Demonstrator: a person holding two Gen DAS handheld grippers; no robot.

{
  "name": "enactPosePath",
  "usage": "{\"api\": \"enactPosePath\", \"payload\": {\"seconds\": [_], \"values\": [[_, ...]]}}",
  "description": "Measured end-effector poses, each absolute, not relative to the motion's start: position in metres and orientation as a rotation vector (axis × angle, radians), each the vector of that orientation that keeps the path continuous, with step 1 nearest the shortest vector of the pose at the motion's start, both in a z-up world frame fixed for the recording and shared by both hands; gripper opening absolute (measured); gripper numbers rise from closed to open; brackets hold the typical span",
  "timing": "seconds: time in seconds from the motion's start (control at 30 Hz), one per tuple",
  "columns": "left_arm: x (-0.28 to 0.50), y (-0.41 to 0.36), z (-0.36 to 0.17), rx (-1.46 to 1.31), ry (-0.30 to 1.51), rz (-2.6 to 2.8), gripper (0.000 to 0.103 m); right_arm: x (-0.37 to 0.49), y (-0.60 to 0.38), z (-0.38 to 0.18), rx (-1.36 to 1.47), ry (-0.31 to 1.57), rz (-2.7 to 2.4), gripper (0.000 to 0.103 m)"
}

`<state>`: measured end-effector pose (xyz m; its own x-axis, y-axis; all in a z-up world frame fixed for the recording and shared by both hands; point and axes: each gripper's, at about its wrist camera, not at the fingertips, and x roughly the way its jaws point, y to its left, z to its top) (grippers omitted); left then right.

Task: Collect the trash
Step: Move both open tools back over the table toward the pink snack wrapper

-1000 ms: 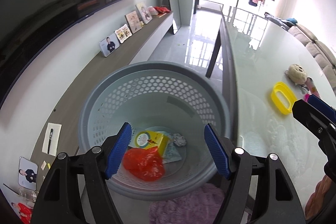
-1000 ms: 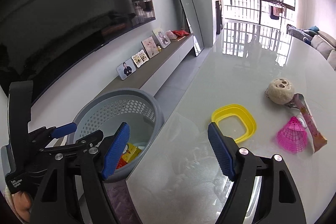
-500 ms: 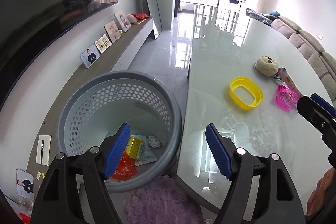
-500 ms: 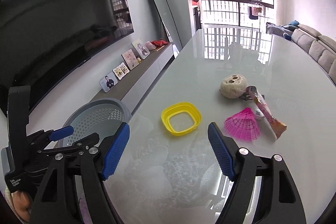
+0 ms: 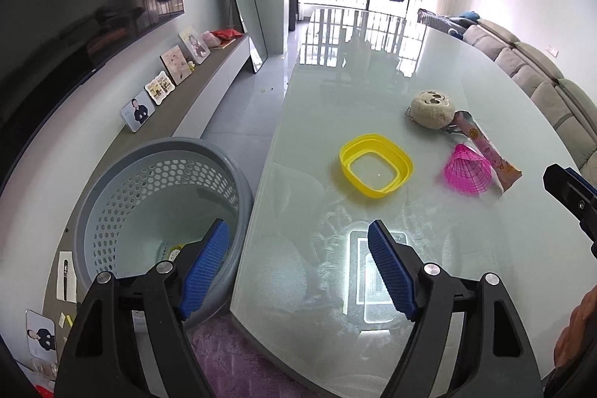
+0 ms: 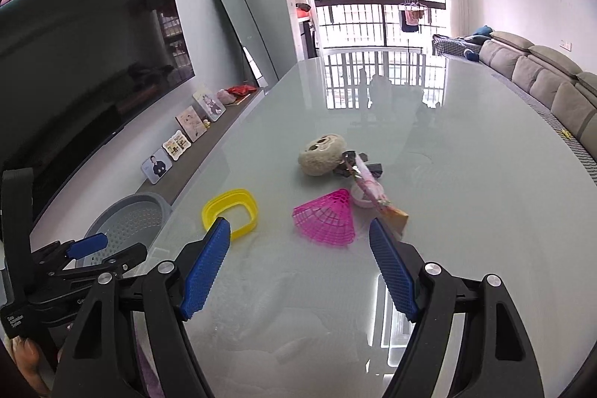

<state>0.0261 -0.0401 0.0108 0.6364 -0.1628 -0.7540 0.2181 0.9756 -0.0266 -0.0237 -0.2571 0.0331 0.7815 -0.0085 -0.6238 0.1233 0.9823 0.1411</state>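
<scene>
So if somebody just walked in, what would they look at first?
Probably the bright things on the shiny glass table: a yellow ring-shaped tray near its left edge, and a pink mesh cone to its right. Behind the cone sits a round fluffy toy with big eyes. Beside the table, on the floor, stands a grey holey basket with some trash inside.

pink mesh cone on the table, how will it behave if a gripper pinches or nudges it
The pink mesh cone is thin open lattice plastic, so it is probably very light and may flex or crush under a firm pinch. It lies on its side on the glossy glass table, so a nudge would likely slide it or roll it in an arc.
</scene>
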Motion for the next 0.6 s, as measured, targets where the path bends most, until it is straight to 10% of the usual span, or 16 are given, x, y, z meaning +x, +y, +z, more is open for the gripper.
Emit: {"api": "enactPosePath", "payload": {"seconds": [0.6], "values": [[0.037,-0.073,0.011,0.089,0.857,-0.222,0.079,-0.019,-0.322,0.028,0.203,0.678,-0.178,0.074]]}}
